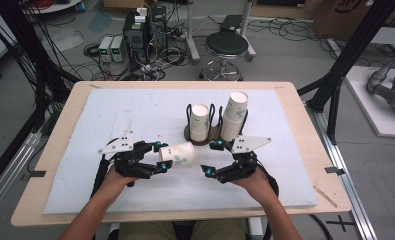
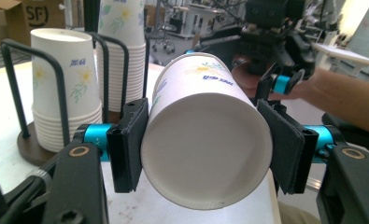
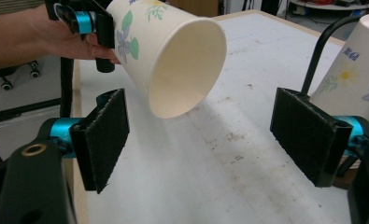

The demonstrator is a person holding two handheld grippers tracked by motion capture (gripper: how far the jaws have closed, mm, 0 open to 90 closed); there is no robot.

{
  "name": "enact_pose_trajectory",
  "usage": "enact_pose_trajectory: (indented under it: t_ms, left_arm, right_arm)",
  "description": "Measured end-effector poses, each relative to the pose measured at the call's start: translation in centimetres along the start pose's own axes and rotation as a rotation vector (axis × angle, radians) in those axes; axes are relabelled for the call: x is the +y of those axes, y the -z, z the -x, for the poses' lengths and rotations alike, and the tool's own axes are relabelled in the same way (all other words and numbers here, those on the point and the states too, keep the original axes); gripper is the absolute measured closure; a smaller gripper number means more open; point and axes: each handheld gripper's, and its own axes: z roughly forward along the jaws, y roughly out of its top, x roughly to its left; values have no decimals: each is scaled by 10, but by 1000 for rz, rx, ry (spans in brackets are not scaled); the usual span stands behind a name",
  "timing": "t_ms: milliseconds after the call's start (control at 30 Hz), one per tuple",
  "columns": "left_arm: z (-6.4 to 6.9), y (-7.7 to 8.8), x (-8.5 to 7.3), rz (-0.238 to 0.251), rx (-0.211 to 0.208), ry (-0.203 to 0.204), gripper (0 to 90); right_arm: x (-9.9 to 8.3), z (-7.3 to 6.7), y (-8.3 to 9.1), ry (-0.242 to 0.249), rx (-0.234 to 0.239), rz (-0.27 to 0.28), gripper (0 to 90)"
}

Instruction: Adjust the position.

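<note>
one paper cup (image 2: 205,135) shows its base; right gripper view (image 3: 184,60), its mouth.

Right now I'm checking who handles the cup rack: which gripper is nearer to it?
Right. The right gripper sits just in front of the cup rack, jaws open. The left gripper is farther to the rack's left, clamped on a paper cup.

The paper cup (image 1: 177,154) at the centre of the high view is white with blue lettering and a green, yellow and violet flower print; its inside is plain cream. The stacked cups (image 1: 235,116) carry the same print. The cup rack (image 1: 205,134) is black wire on a dark brown base. The desk (image 1: 55,145) is pale wood under a whitish, smudged mat (image 1: 135,115). Both grippers are black with turquoise collars.
</note>
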Motion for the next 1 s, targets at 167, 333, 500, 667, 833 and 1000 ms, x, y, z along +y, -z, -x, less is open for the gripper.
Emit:
enact_pose_trajectory:
  t_ms: [167, 333, 500, 667, 833, 1000]
  left_arm:
    - [1, -1, 0, 0, -21, -8, 369]
    - [2, -1, 0, 8, -38, -9, 369]
    - [4, -4, 0, 3, -59, -12, 369]
    - [7, -7, 0, -6, -85, -24, 370]
    - [9, -10, 1, -9, -117, -33, 370]
    - [11, -12, 0, -12, -160, -31, 370]
  right_arm:
    - [-1, 0, -4, -2, 21, 1, 203]
    - [-1, -2, -9, -1, 55, -2, 203]
    - [-1, -5, -15, 2, 91, -9, 203]
    - [-1, -6, -20, 8, 120, -16, 203]
    - [0, -7, -26, 12, 158, -19, 203]
    - [0, -8, -31, 9, 213, -12, 206]
